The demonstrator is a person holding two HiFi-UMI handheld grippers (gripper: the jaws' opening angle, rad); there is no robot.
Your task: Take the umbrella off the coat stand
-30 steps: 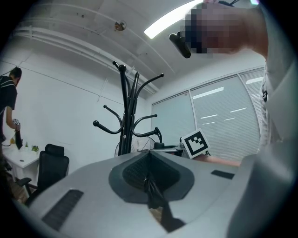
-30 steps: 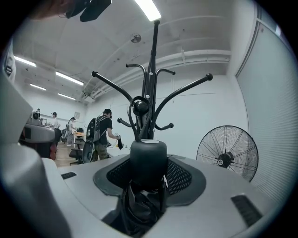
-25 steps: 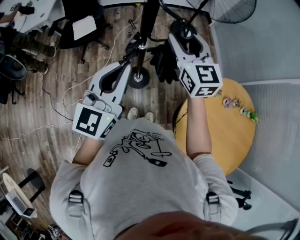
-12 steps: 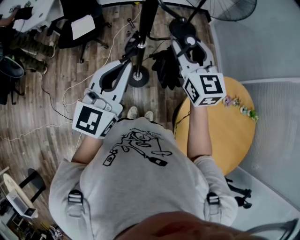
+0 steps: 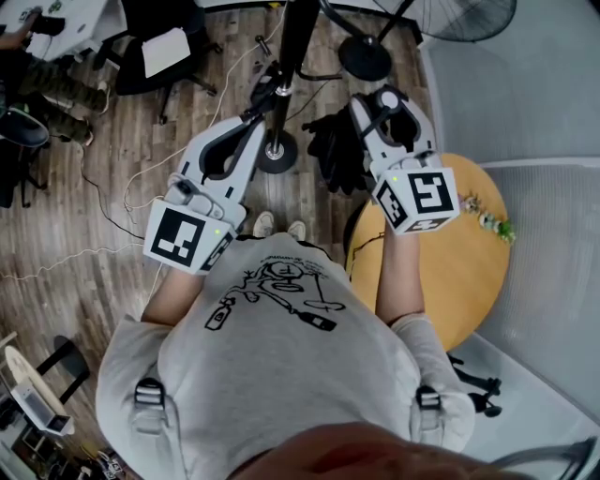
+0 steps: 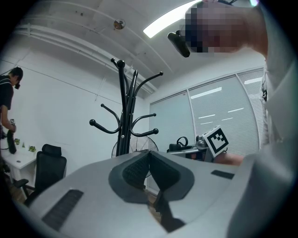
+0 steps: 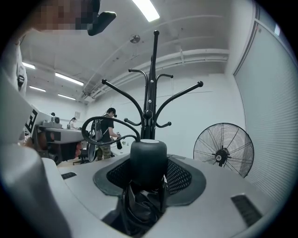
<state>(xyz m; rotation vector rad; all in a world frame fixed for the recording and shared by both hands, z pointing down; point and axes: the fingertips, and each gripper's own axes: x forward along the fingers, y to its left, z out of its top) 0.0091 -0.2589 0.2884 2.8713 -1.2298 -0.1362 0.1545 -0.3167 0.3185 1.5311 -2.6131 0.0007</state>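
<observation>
The black umbrella hangs folded from my right gripper (image 5: 378,111), its crumpled canopy (image 5: 335,150) drooping to the left of the jaws. In the right gripper view the jaws are shut on the umbrella's round black handle (image 7: 148,162), with the canopy (image 7: 139,204) below and a wrist strap (image 7: 100,128) looping out to the left. The black coat stand (image 5: 293,42) rises ahead of both grippers, and the umbrella is clear of its arms (image 7: 150,107). My left gripper (image 5: 267,91) sits close to the stand's pole (image 6: 123,116); its pads meet with nothing between them.
The stand's round base (image 5: 278,155) rests on the wooden floor. A pedestal fan (image 5: 450,19) stands at the back right with its base (image 5: 366,58) near the umbrella. A round wooden table (image 5: 469,272) is at my right. An office chair (image 5: 159,52) and cables lie at the left.
My right gripper has drawn back from the coat stand toward the person and a little right, carrying the umbrella with it. The left gripper has stayed put.
</observation>
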